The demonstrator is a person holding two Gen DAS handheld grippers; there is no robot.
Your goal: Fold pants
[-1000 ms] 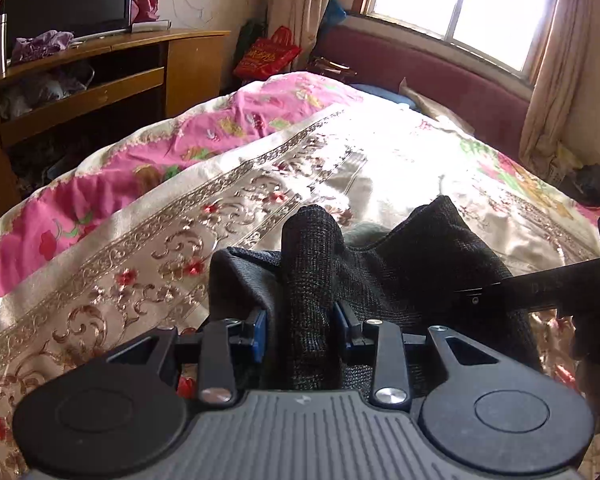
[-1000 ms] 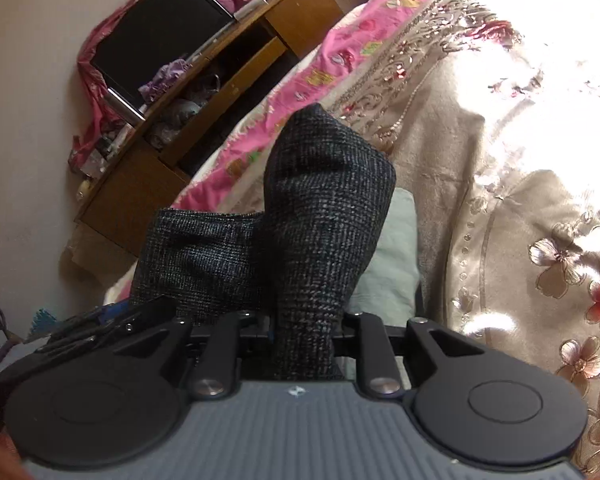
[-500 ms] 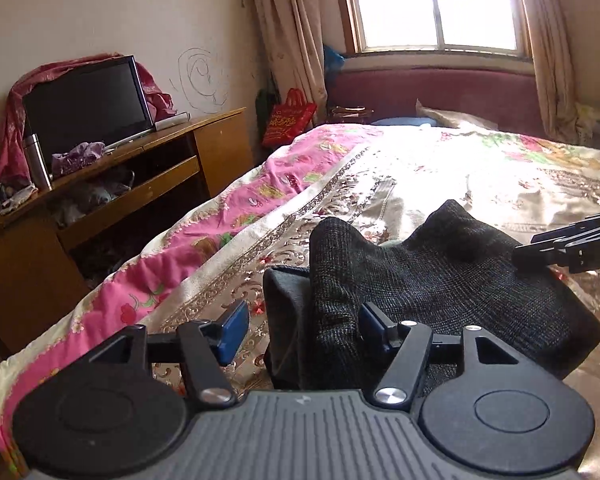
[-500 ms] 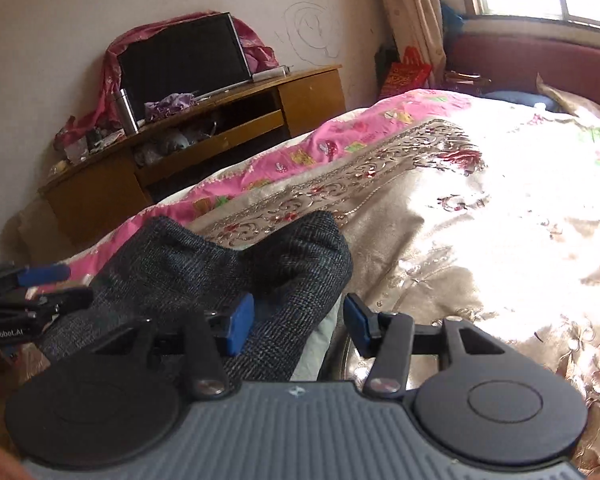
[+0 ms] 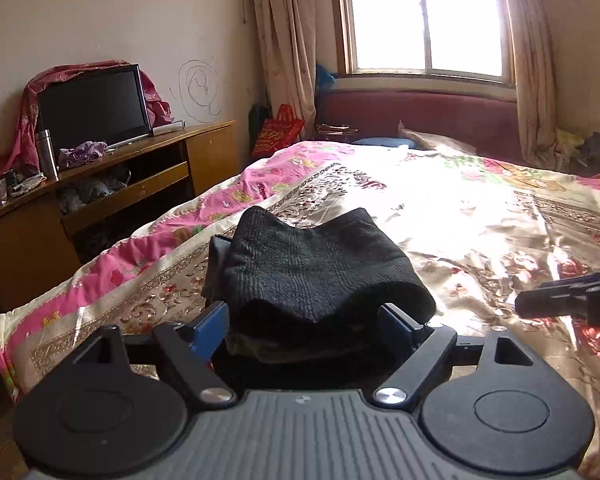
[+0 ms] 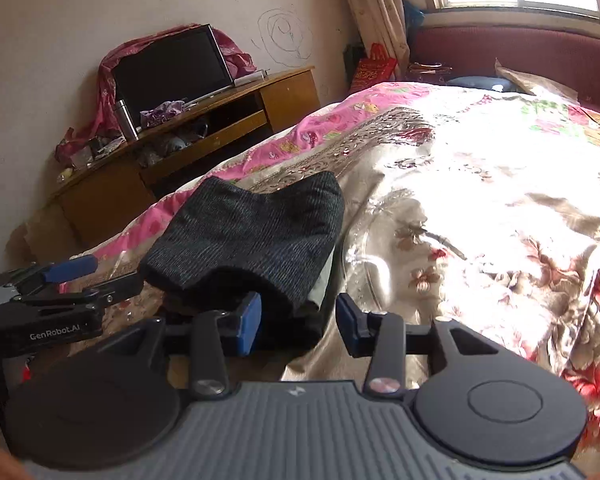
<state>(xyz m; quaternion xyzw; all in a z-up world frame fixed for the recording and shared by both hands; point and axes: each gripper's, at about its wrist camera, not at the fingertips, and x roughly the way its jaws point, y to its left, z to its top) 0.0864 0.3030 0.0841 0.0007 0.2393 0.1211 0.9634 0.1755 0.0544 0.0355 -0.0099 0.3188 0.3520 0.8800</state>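
The left gripper (image 5: 304, 320) is opening, jaws wide, clear of the cloth. The right gripper (image 6: 298, 322) is closing slightly, gripping nothing. Just beyond both, the folded pants (image 5: 320, 268) lie on the floral bedspread (image 5: 480, 220).

Bare bed (image 5: 480, 216) surface lies open right of and beyond the folded pants (image 5: 316, 268). A wooden cabinet (image 5: 112, 196) stands along the bed's left side.
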